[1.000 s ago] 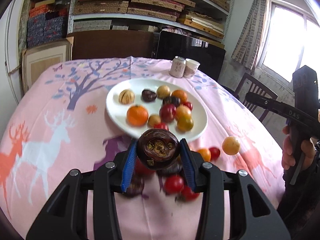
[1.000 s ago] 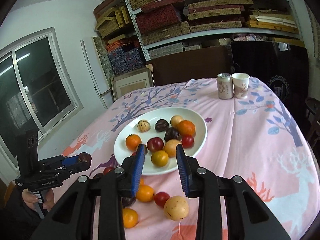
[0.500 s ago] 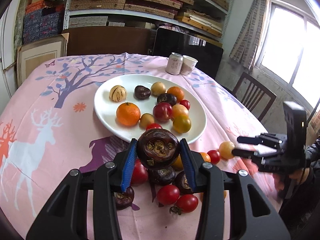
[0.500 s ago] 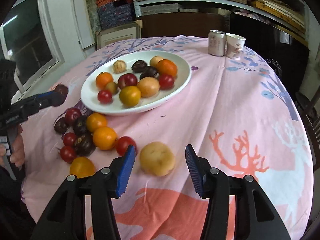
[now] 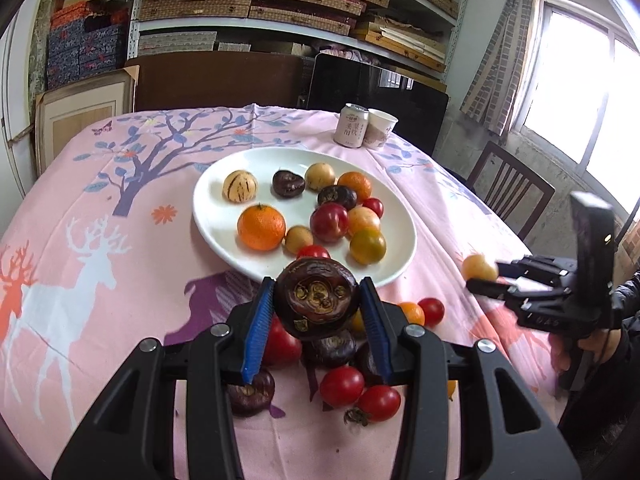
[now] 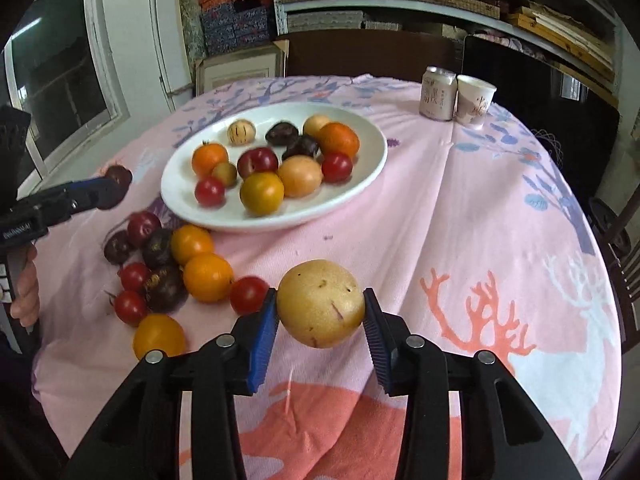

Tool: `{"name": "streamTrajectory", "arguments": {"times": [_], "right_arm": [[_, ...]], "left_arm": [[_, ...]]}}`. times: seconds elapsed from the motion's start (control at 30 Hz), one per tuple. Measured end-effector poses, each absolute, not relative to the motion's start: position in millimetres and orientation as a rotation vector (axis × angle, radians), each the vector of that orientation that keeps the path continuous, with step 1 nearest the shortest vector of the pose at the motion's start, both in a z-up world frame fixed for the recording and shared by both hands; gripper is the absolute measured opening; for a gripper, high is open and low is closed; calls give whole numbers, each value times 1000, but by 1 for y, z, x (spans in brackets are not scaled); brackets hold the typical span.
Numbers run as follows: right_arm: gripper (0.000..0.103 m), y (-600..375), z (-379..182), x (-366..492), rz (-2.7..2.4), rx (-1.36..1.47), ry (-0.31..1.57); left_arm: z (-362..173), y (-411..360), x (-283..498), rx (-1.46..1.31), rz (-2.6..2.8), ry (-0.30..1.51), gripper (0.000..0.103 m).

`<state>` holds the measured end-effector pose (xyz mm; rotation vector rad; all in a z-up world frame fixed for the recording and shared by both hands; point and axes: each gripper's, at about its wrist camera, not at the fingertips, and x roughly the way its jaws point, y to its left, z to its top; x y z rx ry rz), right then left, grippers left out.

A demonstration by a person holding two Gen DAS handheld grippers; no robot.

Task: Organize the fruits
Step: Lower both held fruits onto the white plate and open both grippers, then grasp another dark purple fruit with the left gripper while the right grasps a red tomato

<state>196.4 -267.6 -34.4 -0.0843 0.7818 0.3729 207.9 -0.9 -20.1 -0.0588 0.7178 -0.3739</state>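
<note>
My left gripper [image 5: 316, 320] is shut on a dark purple-brown fruit [image 5: 316, 298] and holds it above the loose fruits, just short of the white plate's [image 5: 216, 224] near rim. My right gripper [image 6: 320, 316] is shut on a pale yellow round fruit [image 6: 320, 302], lifted just above the pink tablecloth. The plate [image 6: 360, 188] holds several fruits: oranges, red plums, yellow and dark ones. Several tomatoes, oranges and dark fruits [image 6: 176, 268] lie loose on the cloth in front of the plate. The right gripper [image 5: 486, 278] also shows in the left wrist view with the yellow fruit [image 5: 478, 267].
A drink can [image 5: 352, 131] and a paper cup [image 5: 380, 134] stand at the table's far side. A wooden chair [image 5: 508, 188] is at the right edge. Shelves with boxes line the back wall.
My right gripper has closed on the yellow fruit and lifted it off the cloth. My left gripper still holds the dark fruit and has moved closer to the plate.
</note>
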Motion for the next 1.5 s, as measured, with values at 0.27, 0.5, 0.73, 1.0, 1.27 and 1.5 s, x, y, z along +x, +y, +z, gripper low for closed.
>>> {"name": "streamTrajectory", "arguments": {"times": [0.27, 0.5, 0.73, 1.0, 1.27, 1.5], "right_arm": [[42, -230, 17, 268, 390, -27, 676], [43, -183, -6, 330, 380, -33, 742], [49, -206, -3, 306, 358, 28, 704], [65, -261, -15, 227, 352, 108, 658], [73, -285, -56, 201, 375, 221, 739], [73, -295, -62, 202, 385, 289, 755]], "left_arm": [[5, -12, 288, -36, -327, 726, 42], [-27, -7, 359, -123, -254, 868, 46], [-18, 17, 334, -188, -264, 799, 71], [-25, 35, 238, -59, -329, 754, 77], [-62, 29, 183, 125, -316, 818, 77], [-75, 25, 192, 159, -273, 902, 65]]}}
